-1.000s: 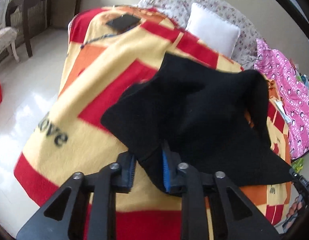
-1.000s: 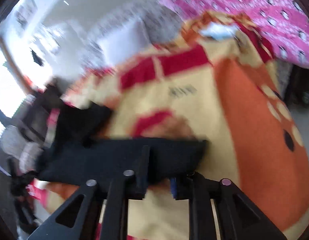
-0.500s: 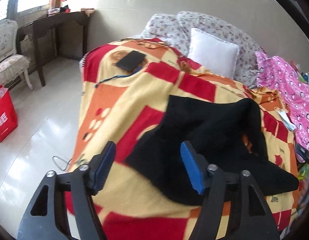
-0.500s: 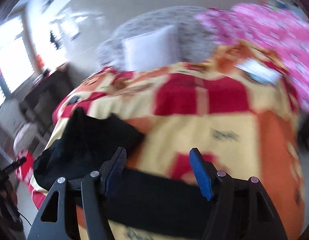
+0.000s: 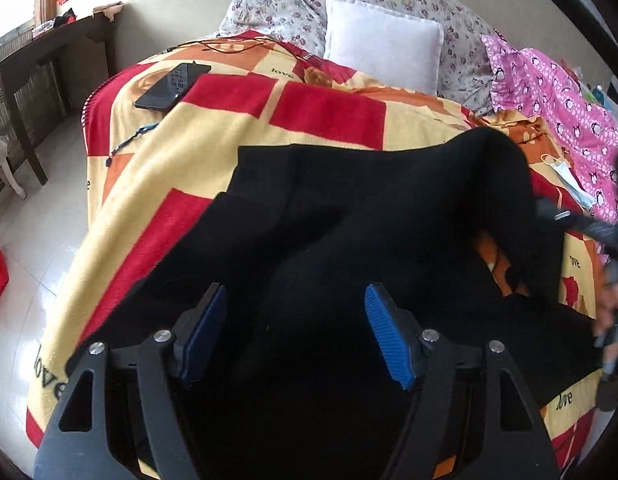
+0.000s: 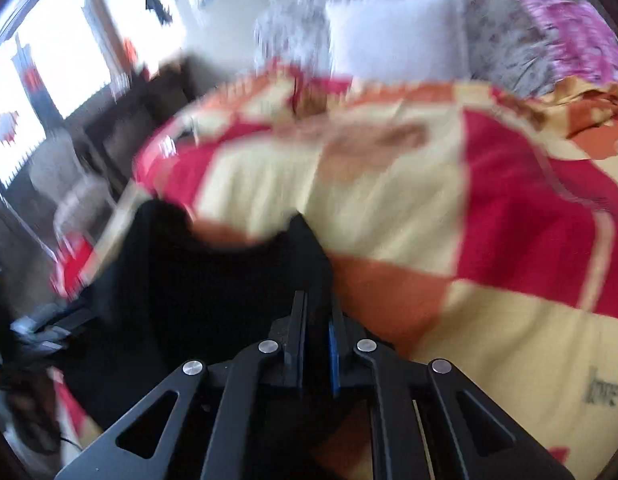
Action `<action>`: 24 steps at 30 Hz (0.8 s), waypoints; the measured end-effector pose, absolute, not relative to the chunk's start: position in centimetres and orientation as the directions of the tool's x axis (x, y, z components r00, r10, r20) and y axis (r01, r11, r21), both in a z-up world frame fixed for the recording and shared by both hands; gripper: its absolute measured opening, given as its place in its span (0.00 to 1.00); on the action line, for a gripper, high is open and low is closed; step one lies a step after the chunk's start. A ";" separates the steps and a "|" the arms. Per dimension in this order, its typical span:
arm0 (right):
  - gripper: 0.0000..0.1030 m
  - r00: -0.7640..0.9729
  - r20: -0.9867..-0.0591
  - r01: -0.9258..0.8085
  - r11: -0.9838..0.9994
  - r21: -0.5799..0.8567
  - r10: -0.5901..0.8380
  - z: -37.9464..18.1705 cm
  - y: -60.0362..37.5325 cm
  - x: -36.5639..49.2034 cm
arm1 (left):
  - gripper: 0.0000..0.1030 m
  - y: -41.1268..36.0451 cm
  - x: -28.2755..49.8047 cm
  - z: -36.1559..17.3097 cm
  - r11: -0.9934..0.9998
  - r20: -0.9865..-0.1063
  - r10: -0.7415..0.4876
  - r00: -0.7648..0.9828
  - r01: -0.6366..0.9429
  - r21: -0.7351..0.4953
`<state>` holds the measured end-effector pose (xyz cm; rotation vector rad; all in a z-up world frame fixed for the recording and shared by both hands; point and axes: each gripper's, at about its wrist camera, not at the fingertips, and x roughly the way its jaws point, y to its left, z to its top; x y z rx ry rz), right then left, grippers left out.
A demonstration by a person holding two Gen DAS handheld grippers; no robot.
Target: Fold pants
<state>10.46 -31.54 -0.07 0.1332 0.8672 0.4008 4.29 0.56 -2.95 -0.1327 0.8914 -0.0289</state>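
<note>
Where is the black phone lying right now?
In the left wrist view the black phone lies at the upper left, on the far corner of the patterned blanket, left of the white pillow.

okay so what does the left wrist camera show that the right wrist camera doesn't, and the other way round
Only the left wrist view: the left gripper open over the black pants, a dark phone on the blanket, a face mask at the right.

Only the right wrist view: the right gripper shut on a fold of the pants, and bright windows, all blurred.

Both: the pants, the red and yellow blanket, the white pillow, the pink fabric.
</note>
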 end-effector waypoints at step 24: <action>0.58 0.563 -0.676 -0.430 0.867 0.252 0.476 2.6 -26.8 11.0 | 0.72 3.9 8.6 -3.3 0.982 -0.792 0.001 0.610 -0.151 -0.115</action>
